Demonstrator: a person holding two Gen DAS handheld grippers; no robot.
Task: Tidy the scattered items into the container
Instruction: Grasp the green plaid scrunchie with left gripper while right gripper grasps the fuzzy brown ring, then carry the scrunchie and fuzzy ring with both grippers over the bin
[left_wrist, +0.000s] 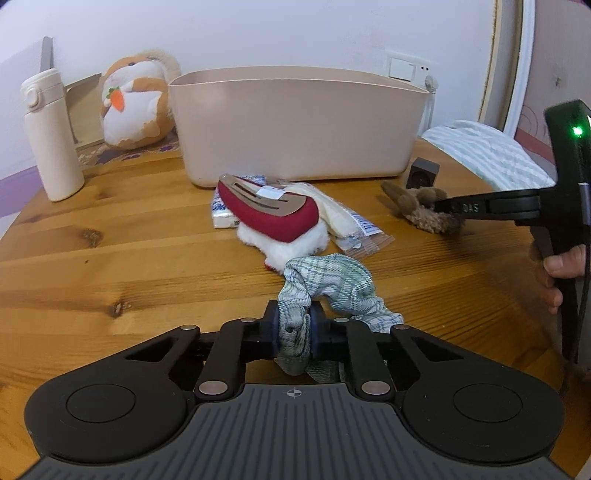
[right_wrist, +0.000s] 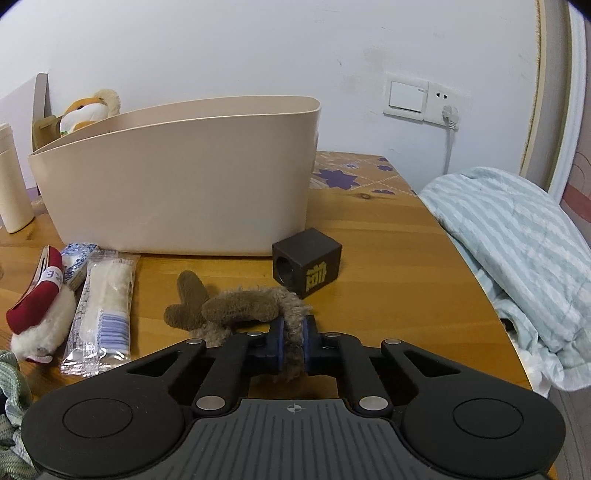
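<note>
- Left wrist view: the left gripper (left_wrist: 293, 328) is closed tight on a green plaid scrunchie (left_wrist: 325, 286), whose cloth is pinched between the two pads. The scrunchie is at the near middle of the wooden table (left_wrist: 110, 266), and its loose loop goes to the right and a little far from the pads.
- In the same view the beige container (left_wrist: 295, 125) stands at the far middle, with its long axis from left to right. Between it and the scrunchie lie a red hair clip with white fur (left_wrist: 273, 218) and a clear wrapped packet (left_wrist: 351, 225). The clip's long axis goes from far left to near right.
- Right wrist view: the right gripper (right_wrist: 293, 345) is closed on a brown furry scrunchie (right_wrist: 251, 306), near the front of the container. Its two flat ears point to the far left. A dark cube (right_wrist: 308, 262) stands just behind it.
- Progress: I cannot see inside the container. At least five items are outside, so I judge that most of the work is left; two items are gripped but not lifted clearly.
</note>
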